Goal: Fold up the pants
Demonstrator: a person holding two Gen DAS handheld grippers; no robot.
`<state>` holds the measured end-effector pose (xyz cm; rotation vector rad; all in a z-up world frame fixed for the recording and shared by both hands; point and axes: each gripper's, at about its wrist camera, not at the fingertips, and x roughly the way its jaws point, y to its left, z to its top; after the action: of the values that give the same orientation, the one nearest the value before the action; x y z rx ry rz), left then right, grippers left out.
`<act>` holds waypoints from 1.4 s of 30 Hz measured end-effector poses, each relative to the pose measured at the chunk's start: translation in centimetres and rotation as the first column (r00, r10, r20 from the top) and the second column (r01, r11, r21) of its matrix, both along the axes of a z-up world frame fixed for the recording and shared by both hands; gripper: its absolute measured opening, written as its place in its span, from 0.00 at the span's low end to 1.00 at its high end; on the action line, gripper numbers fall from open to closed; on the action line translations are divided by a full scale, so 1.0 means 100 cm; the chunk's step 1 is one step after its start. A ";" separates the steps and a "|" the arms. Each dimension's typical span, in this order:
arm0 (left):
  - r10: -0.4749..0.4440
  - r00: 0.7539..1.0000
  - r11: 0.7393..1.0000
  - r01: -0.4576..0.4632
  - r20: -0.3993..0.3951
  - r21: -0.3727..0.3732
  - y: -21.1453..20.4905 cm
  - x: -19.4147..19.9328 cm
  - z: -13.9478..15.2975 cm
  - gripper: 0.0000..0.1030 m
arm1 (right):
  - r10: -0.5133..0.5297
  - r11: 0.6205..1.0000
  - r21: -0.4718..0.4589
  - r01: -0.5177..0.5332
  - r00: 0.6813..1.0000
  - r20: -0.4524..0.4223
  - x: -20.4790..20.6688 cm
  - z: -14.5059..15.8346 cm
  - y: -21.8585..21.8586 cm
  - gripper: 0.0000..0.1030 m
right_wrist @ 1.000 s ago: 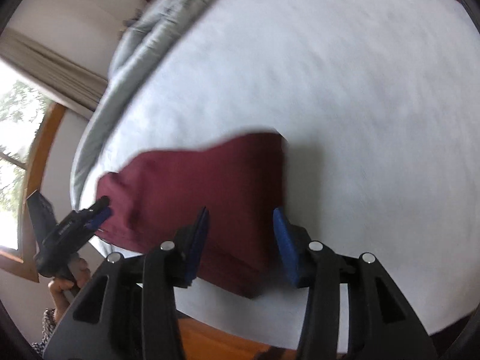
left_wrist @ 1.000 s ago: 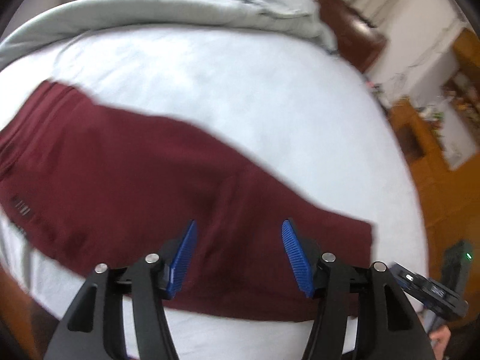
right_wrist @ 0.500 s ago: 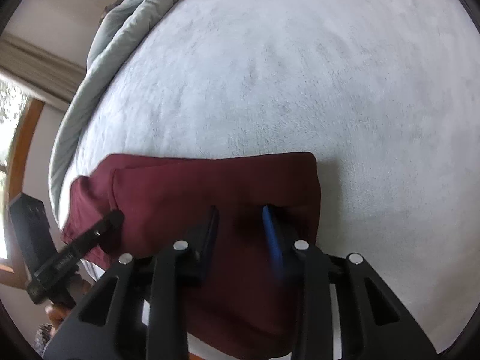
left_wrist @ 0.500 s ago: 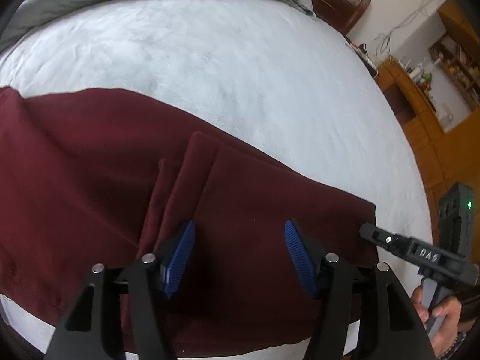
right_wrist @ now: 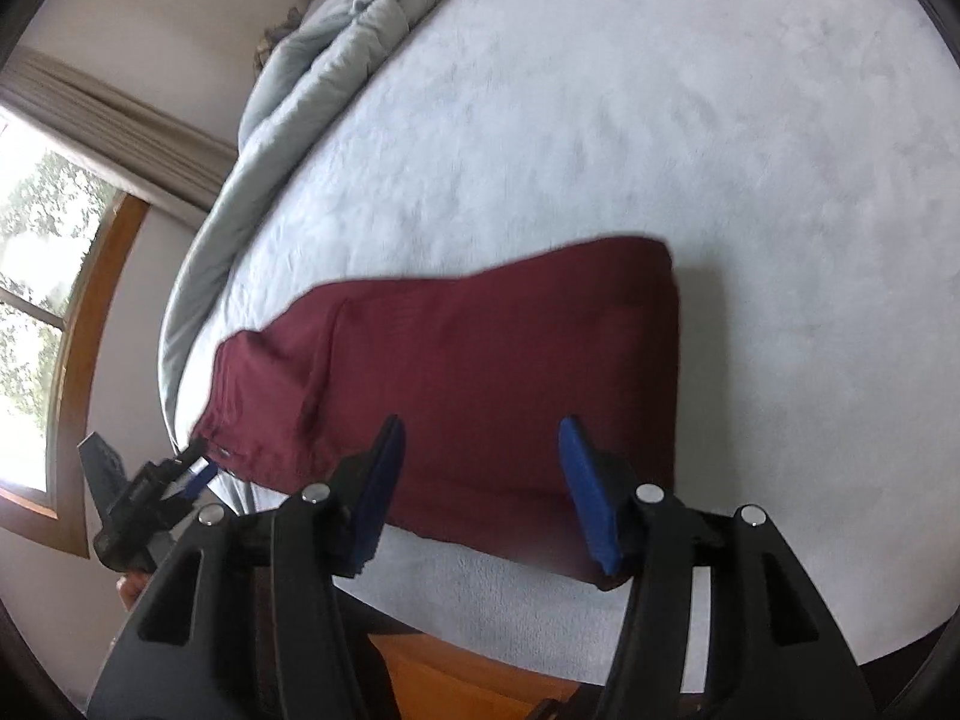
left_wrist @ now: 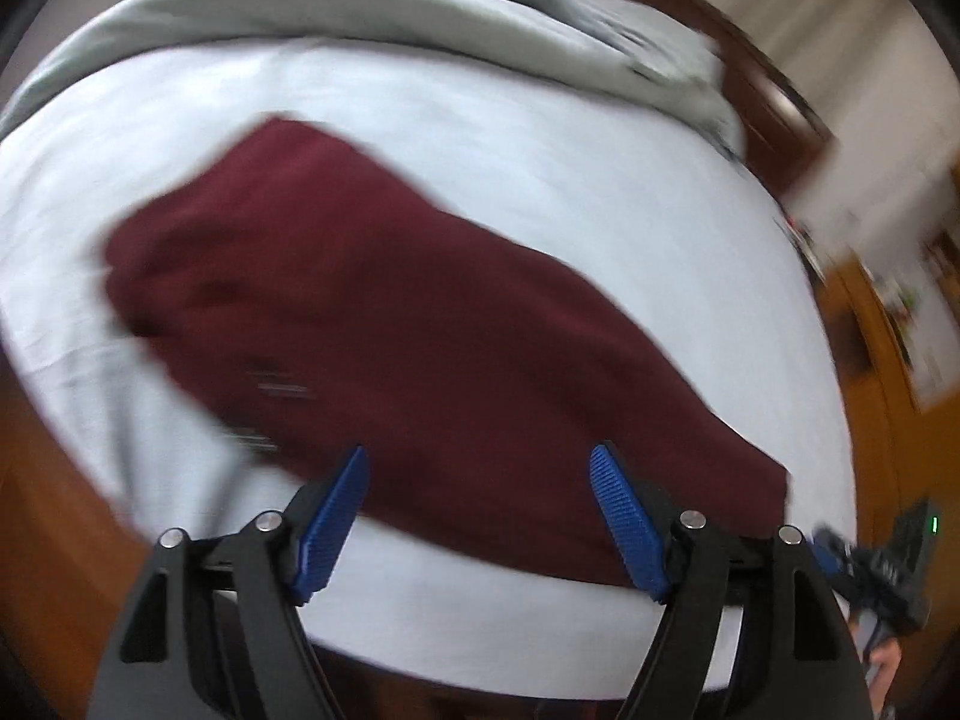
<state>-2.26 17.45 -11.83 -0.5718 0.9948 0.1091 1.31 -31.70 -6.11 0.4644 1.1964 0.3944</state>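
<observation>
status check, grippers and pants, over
Left gripper open, jaws just widened, nothing between them. Right gripper open, jaws just reopened, clear of cloth. Maroon pants lie folded flat on the bed. Nothing in the way.

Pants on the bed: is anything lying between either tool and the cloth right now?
Nothing visible. The maroon pants lie bare on the white sheet; the right tool and left tool hang open right over them. The grey blanket sits at the far edge.
</observation>
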 end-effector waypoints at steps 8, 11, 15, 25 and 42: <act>0.229 0.973 0.965 -0.230 -0.023 -0.124 0.090 -0.017 -0.031 0.74 | 0.067 0.996 -0.059 -0.070 0.996 -0.055 0.003 -0.017 0.034 0.53; 0.293 0.956 0.941 -0.294 -0.027 -0.167 0.110 -0.017 -0.038 0.74 | 0.072 0.994 -0.079 -0.078 0.995 -0.075 0.003 -0.024 0.038 0.53; 0.356 0.933 0.907 -0.357 -0.048 -0.225 0.135 -0.011 -0.052 0.74 | 0.068 0.993 -0.087 -0.075 0.994 -0.083 0.005 -0.029 0.039 0.52; 0.374 0.924 0.833 -0.296 0.081 -0.468 0.138 -0.006 -0.042 0.62 | 0.078 0.990 -0.110 -0.088 0.993 -0.091 0.008 -0.037 0.039 0.54; 0.413 0.902 0.853 -0.431 -0.125 -0.295 0.133 0.026 -0.069 0.49 | 0.108 0.987 -0.109 -0.118 0.990 -0.091 0.015 -0.042 0.039 0.59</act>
<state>0.35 30.72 -18.73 -1.0883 0.9333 0.3641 2.79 -27.82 -10.31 0.3173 1.3243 0.4042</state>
